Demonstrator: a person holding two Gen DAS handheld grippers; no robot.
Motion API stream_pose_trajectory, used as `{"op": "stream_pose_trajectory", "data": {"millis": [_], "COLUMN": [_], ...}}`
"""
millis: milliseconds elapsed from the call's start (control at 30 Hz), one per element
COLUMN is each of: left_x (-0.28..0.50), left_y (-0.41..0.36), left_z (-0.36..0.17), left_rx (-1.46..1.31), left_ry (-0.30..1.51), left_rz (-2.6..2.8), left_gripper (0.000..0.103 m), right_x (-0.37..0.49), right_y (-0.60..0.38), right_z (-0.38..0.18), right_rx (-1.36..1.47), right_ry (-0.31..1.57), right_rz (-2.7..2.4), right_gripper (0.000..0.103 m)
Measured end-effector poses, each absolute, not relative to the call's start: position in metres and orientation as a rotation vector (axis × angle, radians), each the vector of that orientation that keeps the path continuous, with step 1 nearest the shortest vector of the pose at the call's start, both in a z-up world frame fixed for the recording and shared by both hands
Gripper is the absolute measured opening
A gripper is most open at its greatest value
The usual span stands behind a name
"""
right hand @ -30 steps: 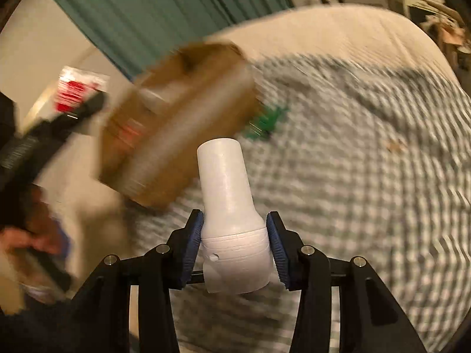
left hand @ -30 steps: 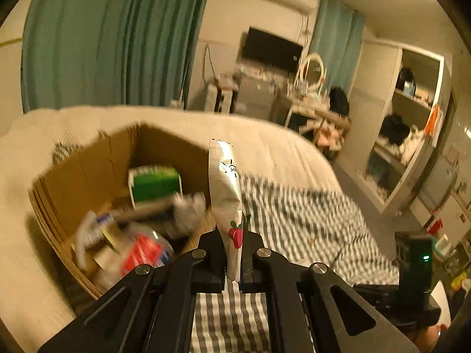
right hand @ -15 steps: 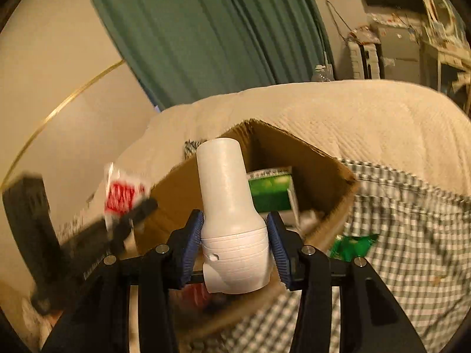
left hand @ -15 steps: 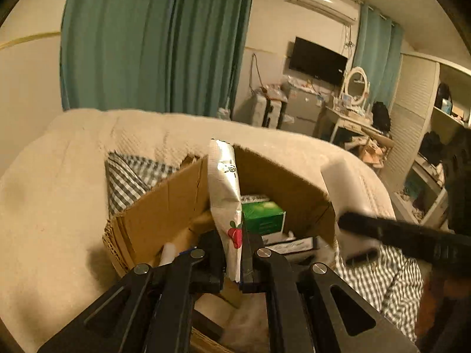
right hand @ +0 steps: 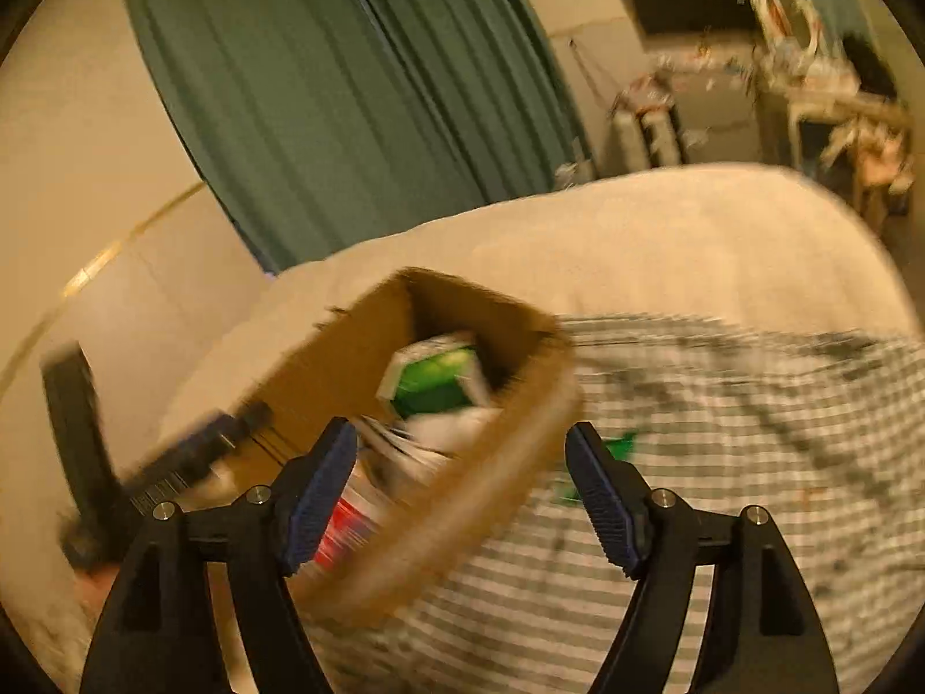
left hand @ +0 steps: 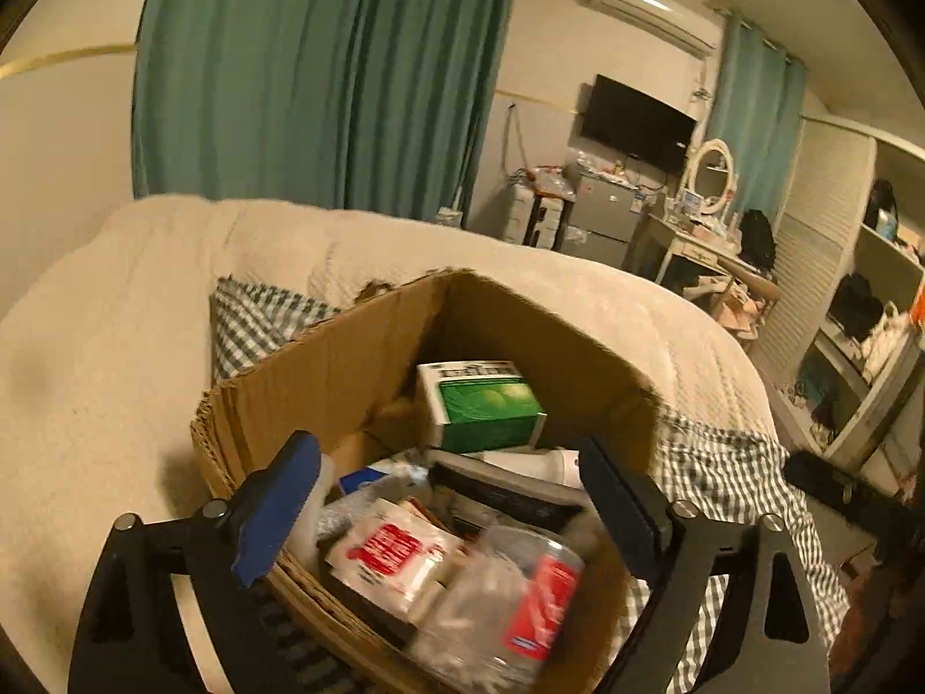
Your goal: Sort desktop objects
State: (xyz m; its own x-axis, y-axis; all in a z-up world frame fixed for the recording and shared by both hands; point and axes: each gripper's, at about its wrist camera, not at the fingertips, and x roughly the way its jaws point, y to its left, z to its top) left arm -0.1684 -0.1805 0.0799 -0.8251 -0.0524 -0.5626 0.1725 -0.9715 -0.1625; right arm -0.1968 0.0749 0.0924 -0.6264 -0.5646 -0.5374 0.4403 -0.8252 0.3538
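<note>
A brown cardboard box [left hand: 358, 358] stands on the bed, holding a green and white carton [left hand: 483, 405], a white bottle [left hand: 532, 462], a red-and-white packet [left hand: 387, 552], a clear jar with a red label [left hand: 520, 595] and other items. My left gripper [left hand: 445, 503] hangs open just above the box's near side, empty. In the blurred right wrist view the box [right hand: 439, 497] and carton [right hand: 433, 381] sit ahead-left. My right gripper [right hand: 462, 497] is open and empty over the box's right rim. A small green wrapper [right hand: 615, 445] lies on the checked cloth by its right finger.
A grey-checked cloth [right hand: 722, 434] covers the bed right of the box; a cream blanket [left hand: 104, 381] spreads left and behind. Teal curtains [left hand: 318, 69] hang beyond the bed. A dresser, mirror and shelves [left hand: 838, 347] fill the room's right side.
Both grippers have opened. The strawberry-print sachet has left the left gripper and the white bottle has left the right; the white bottle now lies in the box.
</note>
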Motion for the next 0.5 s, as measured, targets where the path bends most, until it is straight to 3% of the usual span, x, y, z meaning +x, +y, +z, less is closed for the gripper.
{"op": "stream_pose_trajectory", "data": {"millis": [100,233,300,400,500], "left_x": [-0.158,-0.149,-0.151,-0.162,-0.185], "left_y": [-0.147,-0.089,-0.06,-0.03,0.003], "left_z": [0.081,0.065,0.047,0.019,-0.002], "left_rx": [0.873,0.89,0.954,1.04,1.073], "left_ry": [0.28,0.255,0.232,0.179,-0.135], "left_rz": [-2.917,-2.99,-3.022,-2.997,-2.868], "left_gripper": [0.103,0.103,0.103,0.103,0.103], "right_x": [-0.177,-0.166,-0.159,-0.174,-0.195], "right_y": [0.108,0.145,0.169,0.194,0.206], "right_z": [0.081,0.055,0.041,0.019,0.005], "right_rx": [0.84,0.806,0.789,0.858,0.874], "right_ry": [-0.103,0.021,-0.007,-0.134,-0.203], "right_rz": [-2.508,-2.598,-2.628,-2.619,-2.649], "right_gripper": [0.075,0.076,0.081,0.081,0.081]}}
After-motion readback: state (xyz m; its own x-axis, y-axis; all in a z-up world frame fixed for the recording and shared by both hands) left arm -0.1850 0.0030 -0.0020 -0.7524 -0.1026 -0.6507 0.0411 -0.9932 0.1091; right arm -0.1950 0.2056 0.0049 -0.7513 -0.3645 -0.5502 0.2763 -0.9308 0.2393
